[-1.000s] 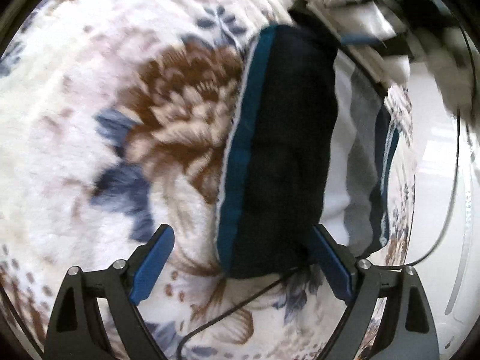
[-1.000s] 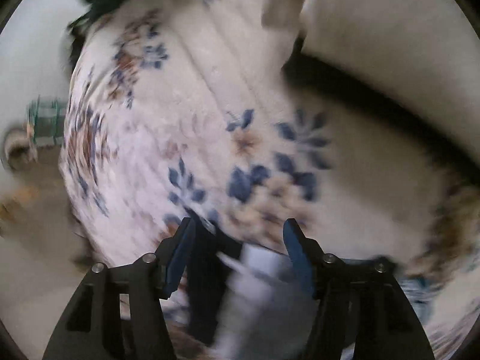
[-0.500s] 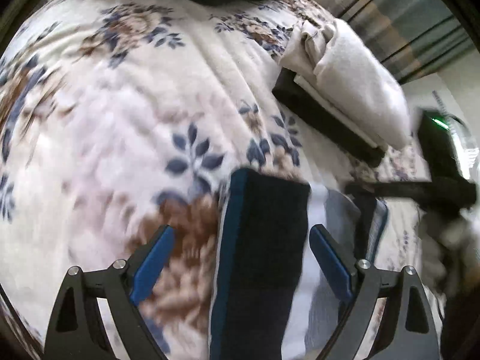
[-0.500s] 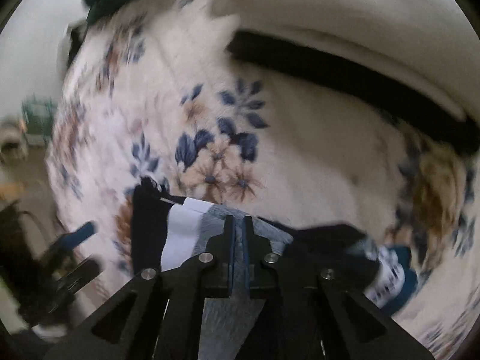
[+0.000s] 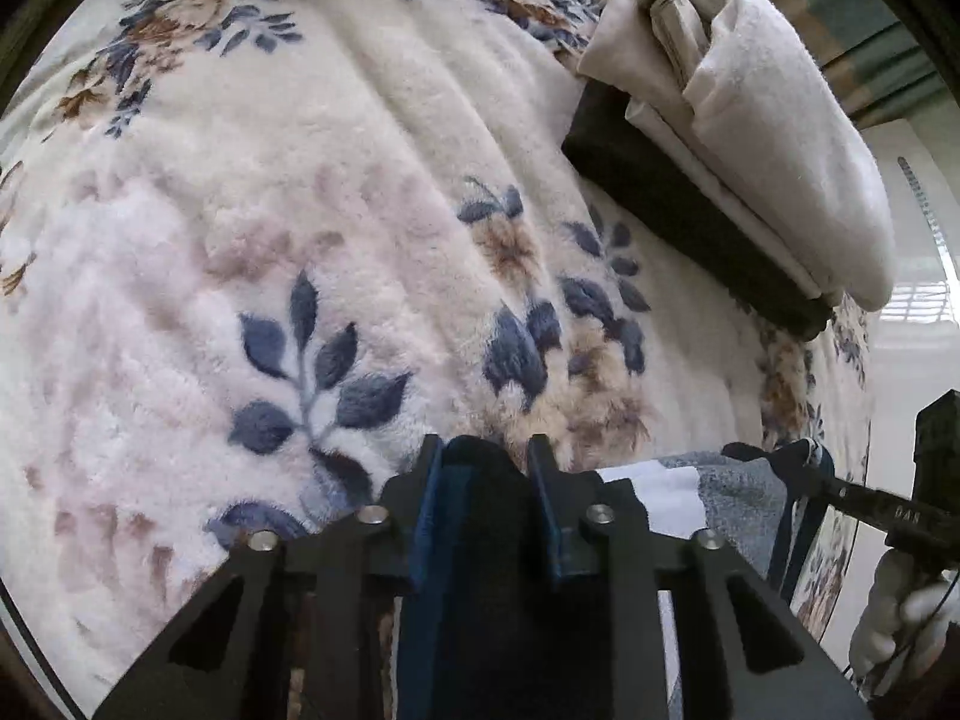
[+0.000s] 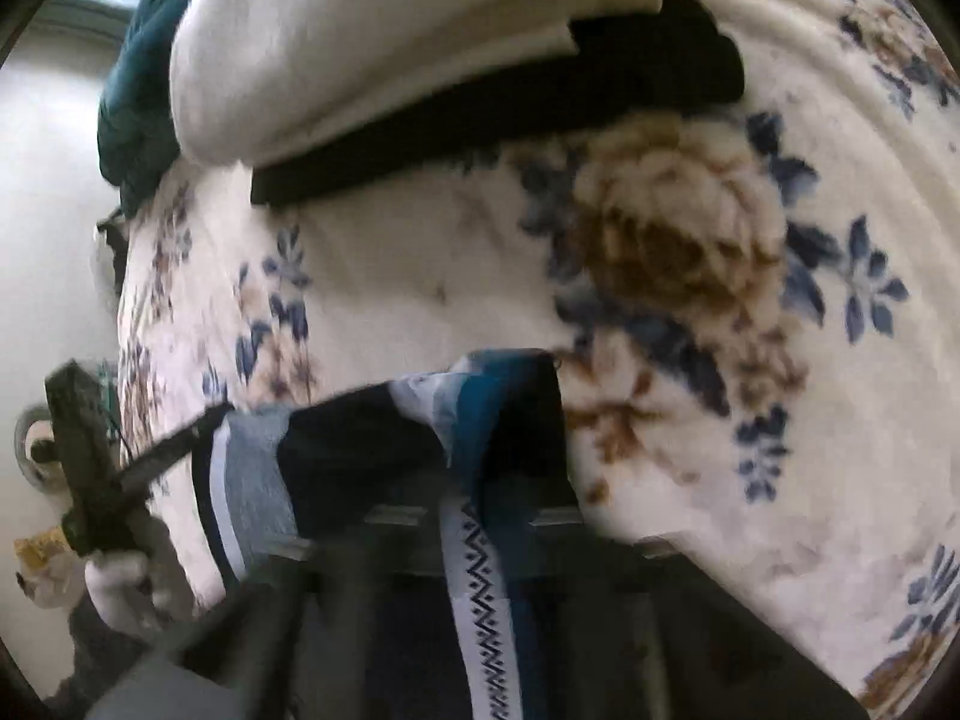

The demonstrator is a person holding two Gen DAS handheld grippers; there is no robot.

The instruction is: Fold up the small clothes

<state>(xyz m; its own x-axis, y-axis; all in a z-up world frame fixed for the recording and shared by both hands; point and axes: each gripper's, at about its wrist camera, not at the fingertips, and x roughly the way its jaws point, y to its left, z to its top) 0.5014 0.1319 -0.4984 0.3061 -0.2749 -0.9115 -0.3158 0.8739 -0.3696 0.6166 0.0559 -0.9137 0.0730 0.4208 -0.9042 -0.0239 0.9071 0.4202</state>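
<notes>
A small striped garment [image 5: 714, 489] in navy, teal, grey and white lies bunched on the floral fleece blanket [image 5: 300, 180]. My left gripper [image 5: 483, 445] points steeply down. Its jaws are closing on the garment's dark teal-edged end, which fills the gap between the blue pads. In the right wrist view the garment [image 6: 504, 420], with a zigzag-patterned band, drapes over my right gripper and hides its fingers. In the left wrist view my right gripper [image 5: 817, 478] is shut on the garment's far edge. The left gripper [image 6: 201, 423] shows at the garment's left end.
A folded stack, cream cloth [image 5: 768, 138] on a dark piece [image 5: 672, 204], lies on the blanket just beyond the garment. A teal quilt [image 6: 138, 78] is at the far edge. White-gloved hands [image 6: 120, 588] hold the grippers. The bed's edge [image 5: 864, 420] drops off at the right.
Both grippers have closed: the left on the garment's dark end, the right on its grey striped side. Both moved up the blanket toward the folded stack, and the garment bunched up.
</notes>
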